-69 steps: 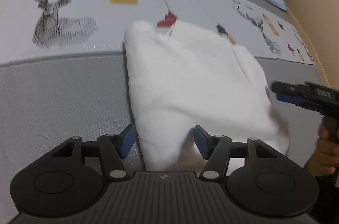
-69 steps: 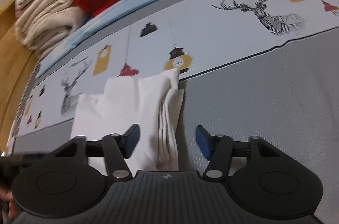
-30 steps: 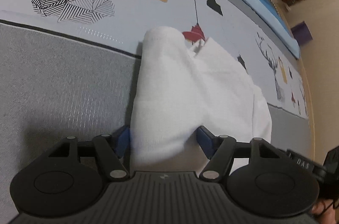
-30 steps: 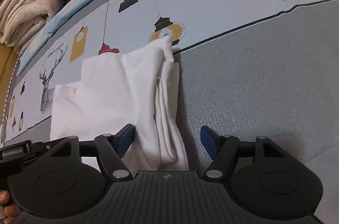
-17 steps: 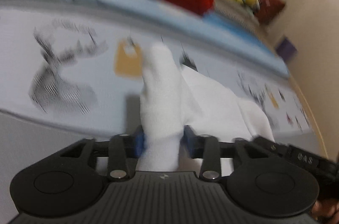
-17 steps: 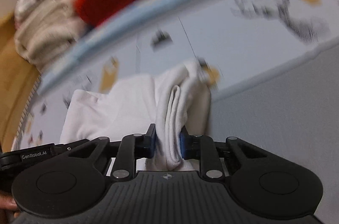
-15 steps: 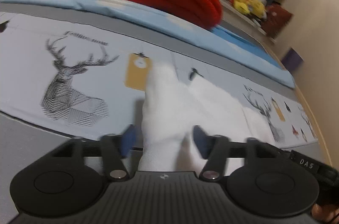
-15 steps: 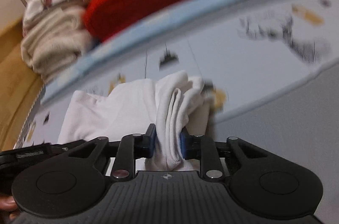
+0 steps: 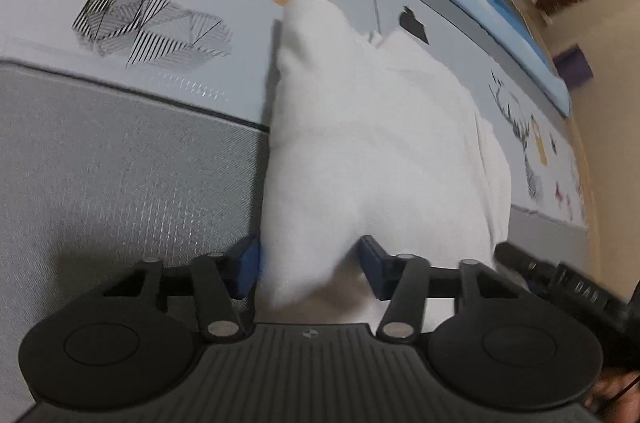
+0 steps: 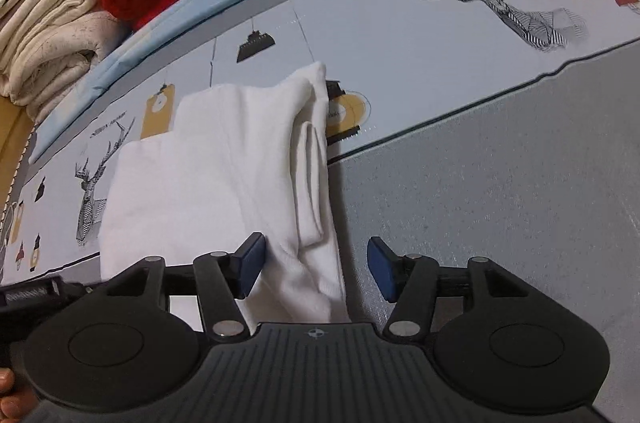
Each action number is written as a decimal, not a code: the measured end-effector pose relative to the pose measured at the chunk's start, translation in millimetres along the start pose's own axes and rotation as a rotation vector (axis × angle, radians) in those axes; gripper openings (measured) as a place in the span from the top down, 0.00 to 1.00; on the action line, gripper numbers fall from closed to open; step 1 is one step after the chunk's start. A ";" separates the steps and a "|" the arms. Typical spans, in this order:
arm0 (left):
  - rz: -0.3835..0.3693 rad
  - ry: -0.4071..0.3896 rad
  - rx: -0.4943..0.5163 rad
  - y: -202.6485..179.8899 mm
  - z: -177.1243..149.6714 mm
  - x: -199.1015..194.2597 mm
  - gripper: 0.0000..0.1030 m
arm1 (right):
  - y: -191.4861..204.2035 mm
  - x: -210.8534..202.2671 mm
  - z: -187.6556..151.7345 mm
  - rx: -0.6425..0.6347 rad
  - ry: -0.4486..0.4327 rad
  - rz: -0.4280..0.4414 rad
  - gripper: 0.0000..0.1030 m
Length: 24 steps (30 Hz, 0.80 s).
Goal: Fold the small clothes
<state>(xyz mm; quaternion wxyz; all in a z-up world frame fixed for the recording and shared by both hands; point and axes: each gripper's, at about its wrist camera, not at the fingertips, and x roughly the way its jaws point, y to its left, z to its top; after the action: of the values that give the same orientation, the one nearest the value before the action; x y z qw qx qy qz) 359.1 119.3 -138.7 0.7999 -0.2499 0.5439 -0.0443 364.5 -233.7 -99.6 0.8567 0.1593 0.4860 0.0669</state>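
The folded white garment (image 9: 372, 143) lies directly ahead of both grippers. The left gripper (image 9: 310, 265) is closing around its near corner, pads not clearly pressing. The right gripper (image 10: 316, 265) is opening, its stacked edge loose between the jaws. Soft, light and limp, it should be pinched through all layers at the corners.

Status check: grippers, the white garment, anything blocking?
Left gripper closing around white garment edge, not yet clamped. Right gripper opening, folded edge between its fingers, released. Garment folded, flat on printed bedspread. Nothing blocking.
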 end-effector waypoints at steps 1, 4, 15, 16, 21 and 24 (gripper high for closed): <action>-0.005 -0.002 0.005 -0.5 -0.5 -0.2 0.54 | -0.3 -0.5 -0.2 0.002 -0.002 0.008 0.51; -0.040 0.007 -0.036 9.4 0.4 -4.6 0.54 | -0.3 -3.2 2.0 0.007 -0.020 0.023 0.58; -0.080 0.059 -0.129 30.1 0.5 -7.8 0.52 | -17.4 -2.6 1.9 0.089 0.075 0.054 0.45; -0.079 0.066 -0.120 27.8 -0.5 -6.0 0.52 | -16.9 -4.3 1.9 0.086 0.071 0.055 0.45; -0.099 0.031 -0.028 10.8 -2.8 -4.3 0.72 | -11.7 -6.7 -1.6 0.026 0.094 0.083 0.84; -0.126 0.032 -0.007 2.8 -5.7 -2.1 0.72 | -12.2 -20.6 3.4 0.009 -0.007 0.066 0.92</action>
<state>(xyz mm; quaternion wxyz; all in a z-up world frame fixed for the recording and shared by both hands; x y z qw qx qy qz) 352.6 120.5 -139.8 0.7858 -0.2855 0.5401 -0.0965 356.2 -251.4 -85.4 0.8549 0.1793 0.4780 0.0922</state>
